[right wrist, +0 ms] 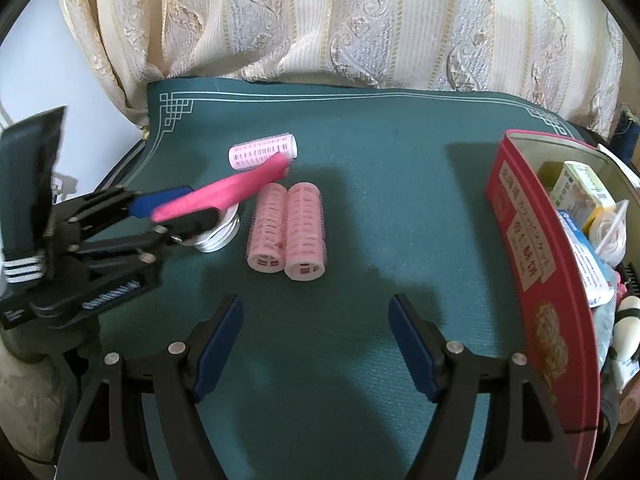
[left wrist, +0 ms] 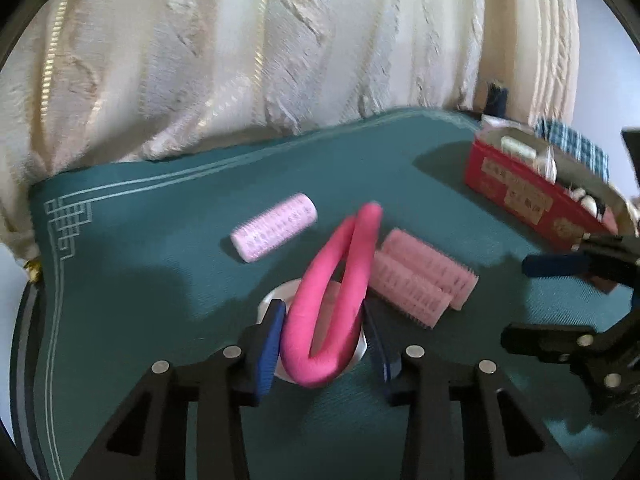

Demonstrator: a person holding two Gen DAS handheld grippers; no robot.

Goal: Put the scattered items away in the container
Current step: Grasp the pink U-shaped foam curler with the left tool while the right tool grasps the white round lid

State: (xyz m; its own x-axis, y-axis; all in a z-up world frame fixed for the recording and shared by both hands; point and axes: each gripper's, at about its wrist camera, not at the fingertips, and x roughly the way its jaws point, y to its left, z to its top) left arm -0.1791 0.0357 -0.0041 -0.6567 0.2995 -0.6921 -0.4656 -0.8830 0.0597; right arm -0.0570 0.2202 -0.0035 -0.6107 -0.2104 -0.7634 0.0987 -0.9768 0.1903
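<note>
My left gripper [left wrist: 326, 336] is shut on a folded hot-pink foam curler [left wrist: 332, 300], held above the green mat [left wrist: 160, 280]; it also shows in the right wrist view [right wrist: 228, 192]. Two pink hair rollers [right wrist: 286, 232] lie side by side mid-mat, also in the left wrist view [left wrist: 420, 276]. A pale pink roller [right wrist: 262, 152] lies farther back, also in the left wrist view [left wrist: 274, 226]. A white jar lid [right wrist: 218, 236] sits under the curler. The red tin [right wrist: 532, 264] stands at right, holding several items. My right gripper [right wrist: 316, 344] is open and empty over the mat's front.
A cream patterned curtain [right wrist: 360, 28] hangs behind the table. The tin [left wrist: 520, 192] holds boxes, packets and a checked cloth [left wrist: 576, 148]. The right gripper's arm [left wrist: 580, 304] shows at the right of the left wrist view.
</note>
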